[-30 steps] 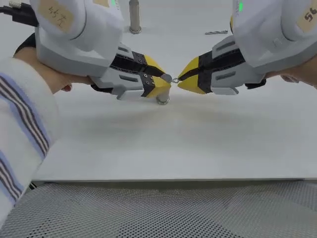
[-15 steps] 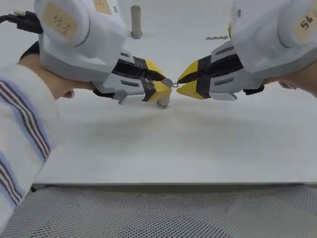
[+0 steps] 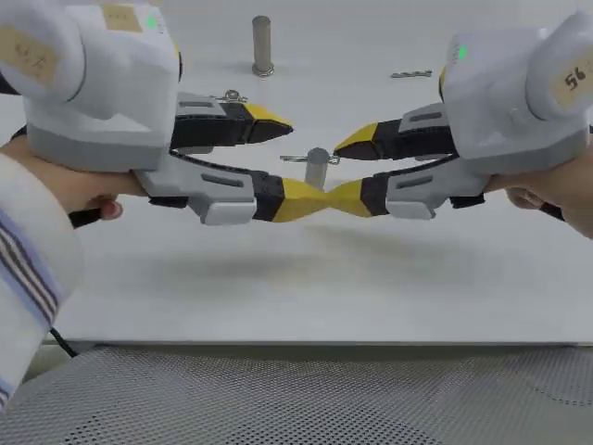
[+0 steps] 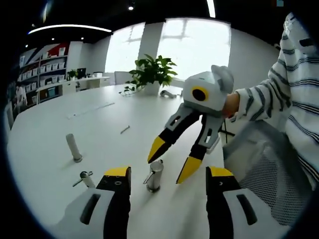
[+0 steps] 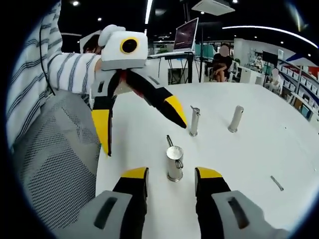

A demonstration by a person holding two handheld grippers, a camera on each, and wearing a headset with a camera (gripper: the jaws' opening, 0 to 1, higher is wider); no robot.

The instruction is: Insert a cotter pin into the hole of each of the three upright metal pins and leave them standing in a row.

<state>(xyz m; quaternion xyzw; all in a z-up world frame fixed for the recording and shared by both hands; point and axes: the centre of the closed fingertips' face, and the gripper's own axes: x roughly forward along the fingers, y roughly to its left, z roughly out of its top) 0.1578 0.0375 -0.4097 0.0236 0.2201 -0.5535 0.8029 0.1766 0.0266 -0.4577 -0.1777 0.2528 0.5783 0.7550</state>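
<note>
**Both grippers spread around the middle pin**

On the left, the left gripper (image 3: 301, 162) gapes wide, pinching nothing. Behind it a pinned post (image 3: 229, 95) peeks out, and a bare pin (image 3: 262, 44) stands farther back. The centre pin (image 3: 318, 172) stands upright on the white surface (image 3: 278, 287) between both grippers' jaws, a cotter pin (image 3: 295, 159) through its top. The right gripper (image 3: 334, 171) faces it, equally spread. A loose cotter pin (image 3: 410, 74) lies beyond.

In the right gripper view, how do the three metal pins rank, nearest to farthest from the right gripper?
1. Front pin, between the jaws.
2. Middle pin, just beyond it.
3. Bare pin, farthest, at the right.
</note>
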